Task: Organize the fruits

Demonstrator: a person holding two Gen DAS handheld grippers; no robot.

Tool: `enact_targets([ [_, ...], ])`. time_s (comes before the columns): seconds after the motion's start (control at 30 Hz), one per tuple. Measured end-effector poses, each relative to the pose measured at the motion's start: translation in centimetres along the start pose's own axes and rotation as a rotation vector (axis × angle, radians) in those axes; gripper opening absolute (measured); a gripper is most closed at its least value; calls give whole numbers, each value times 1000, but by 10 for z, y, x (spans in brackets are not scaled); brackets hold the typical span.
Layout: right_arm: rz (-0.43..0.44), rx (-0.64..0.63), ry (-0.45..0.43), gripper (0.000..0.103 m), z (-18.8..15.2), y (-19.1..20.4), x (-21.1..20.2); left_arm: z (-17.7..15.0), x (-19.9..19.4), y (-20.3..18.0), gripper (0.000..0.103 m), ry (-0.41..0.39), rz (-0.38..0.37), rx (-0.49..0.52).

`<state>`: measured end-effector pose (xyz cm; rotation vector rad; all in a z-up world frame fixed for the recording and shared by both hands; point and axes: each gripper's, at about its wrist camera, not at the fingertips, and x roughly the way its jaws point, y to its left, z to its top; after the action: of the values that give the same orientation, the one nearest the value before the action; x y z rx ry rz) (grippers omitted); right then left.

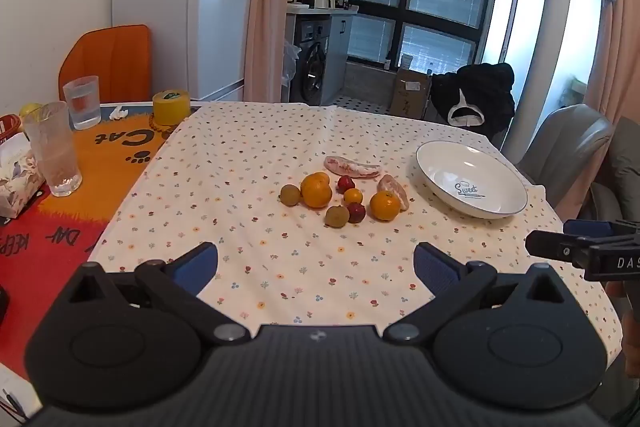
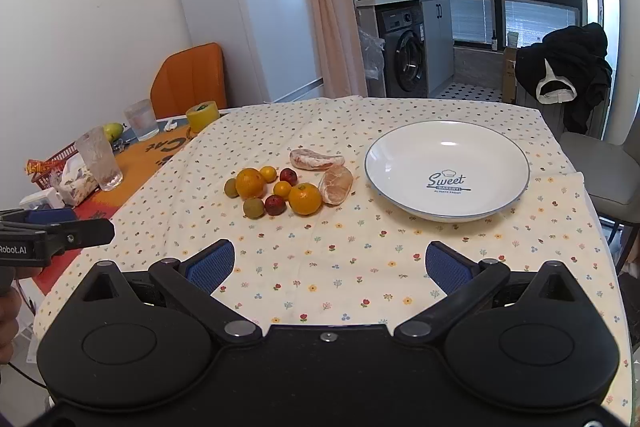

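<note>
Orange fruits [image 2: 280, 189] beyond spread fingers [image 2: 211, 264].

Left gripper [image 1: 316, 267], right gripper [image 2: 330, 267]: jaws wide apart.

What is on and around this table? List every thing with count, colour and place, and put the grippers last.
oranges: 2 large, orange, in the fruit cluster left of the plate
small citrus: 2, orange, mid-cluster
red fruits: 2, dark red, mid-cluster
brownish-green fruits: 2, on the cluster's left and near edge
peeled segments: 2, pinkish, between cluster and plate
plate: 1, white, blue rim, empty, right of the fruit
tablecloth: 1, cream, floral
glasses: 2, clear, far left
tape roll: 1, yellow, far left
fridge: 1, white, behind
washing machine: 1, grey, behind
left gripper: open, empty
right gripper: open, empty
</note>
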<state>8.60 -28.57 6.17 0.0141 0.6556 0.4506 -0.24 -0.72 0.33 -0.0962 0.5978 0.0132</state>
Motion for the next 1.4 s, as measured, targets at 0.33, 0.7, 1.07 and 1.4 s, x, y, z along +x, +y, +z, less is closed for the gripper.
enact_targets([
  [0.33, -9, 4, 9, 103, 0, -2, 2, 0, 2, 6, 103, 5, 5, -15],
  [0.7, -11, 6, 7, 103, 0, -3, 1, 0, 2, 7, 103, 2, 4, -16],
  [1.07, -12, 5, 5, 103, 0, -2, 1, 0, 1, 9, 103, 0, 3, -17],
  [1.4, -16, 3, 6, 103, 1, -1, 1, 1, 1, 9, 103, -2, 5, -16],
])
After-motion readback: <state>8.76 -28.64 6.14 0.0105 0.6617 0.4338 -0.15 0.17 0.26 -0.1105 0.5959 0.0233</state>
